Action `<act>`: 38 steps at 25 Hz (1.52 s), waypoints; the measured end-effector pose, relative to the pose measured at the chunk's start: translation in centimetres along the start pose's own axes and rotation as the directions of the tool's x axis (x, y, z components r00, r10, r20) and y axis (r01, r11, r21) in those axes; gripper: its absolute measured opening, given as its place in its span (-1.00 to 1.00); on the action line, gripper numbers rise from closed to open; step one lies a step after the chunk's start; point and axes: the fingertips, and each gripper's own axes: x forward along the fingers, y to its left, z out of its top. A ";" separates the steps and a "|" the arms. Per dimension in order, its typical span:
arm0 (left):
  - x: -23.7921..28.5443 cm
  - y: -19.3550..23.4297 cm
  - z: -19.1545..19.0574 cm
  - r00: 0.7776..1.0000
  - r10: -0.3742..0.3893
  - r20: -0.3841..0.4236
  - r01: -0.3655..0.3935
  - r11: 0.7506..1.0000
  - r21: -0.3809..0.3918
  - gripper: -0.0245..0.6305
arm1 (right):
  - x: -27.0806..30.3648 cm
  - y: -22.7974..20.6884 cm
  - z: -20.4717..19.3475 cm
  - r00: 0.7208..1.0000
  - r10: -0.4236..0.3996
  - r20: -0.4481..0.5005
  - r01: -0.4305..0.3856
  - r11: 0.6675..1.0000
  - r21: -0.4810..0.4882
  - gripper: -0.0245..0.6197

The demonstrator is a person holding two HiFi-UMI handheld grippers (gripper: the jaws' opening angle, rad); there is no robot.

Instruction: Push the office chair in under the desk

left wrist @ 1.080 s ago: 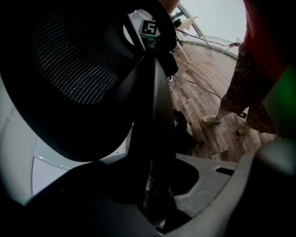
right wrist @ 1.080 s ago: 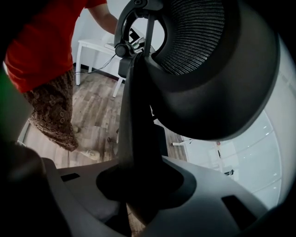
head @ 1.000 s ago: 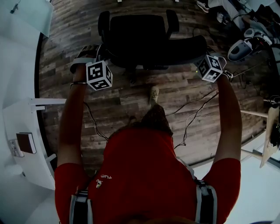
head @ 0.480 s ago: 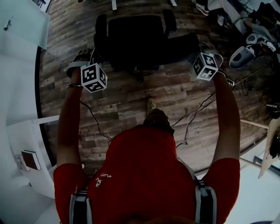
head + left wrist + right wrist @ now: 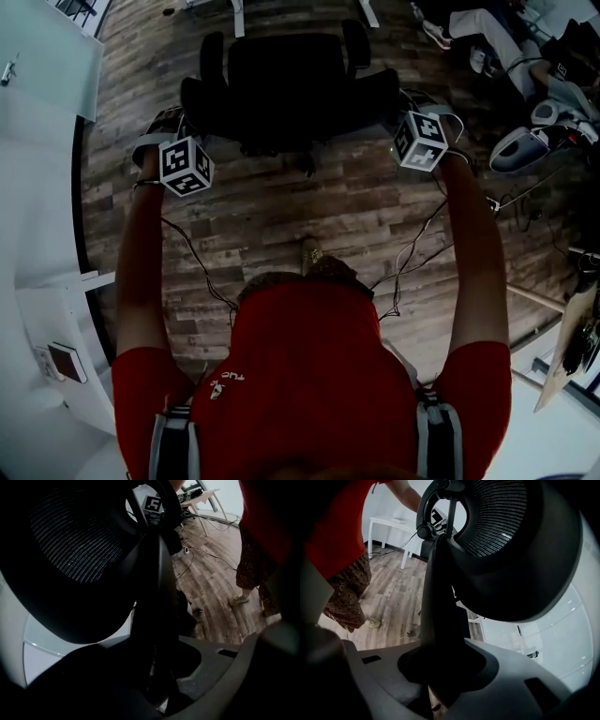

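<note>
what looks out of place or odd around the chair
Nothing looks spilled or broken. The chair stands upright, but out in the middle of the open floor. Loose cables trail across the boards at the head view's right, where its wheels could catch them.

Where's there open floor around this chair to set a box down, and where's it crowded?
Bare wood floor lies between the office chair and your shoe, and left of the chair toward the white desk. Crowded: cables trail on the right, and gear plus a seated person's legs fill the upper right.
</note>
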 end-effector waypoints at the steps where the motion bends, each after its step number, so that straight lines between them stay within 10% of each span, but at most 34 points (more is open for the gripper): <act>1: 1.0 0.8 0.0 1.000 -0.003 -0.004 0.003 1.000 -0.002 -0.57 | 0.5 -0.9 -0.5 1.000 0.005 -0.007 -0.005 1.000 0.001 -0.53; 38: 35.1 30.5 0.9 1.000 0.023 0.001 -0.023 1.000 -0.013 -0.56 | 23.5 -37.0 -16.8 1.000 -0.001 -0.028 0.001 1.000 -0.005 -0.53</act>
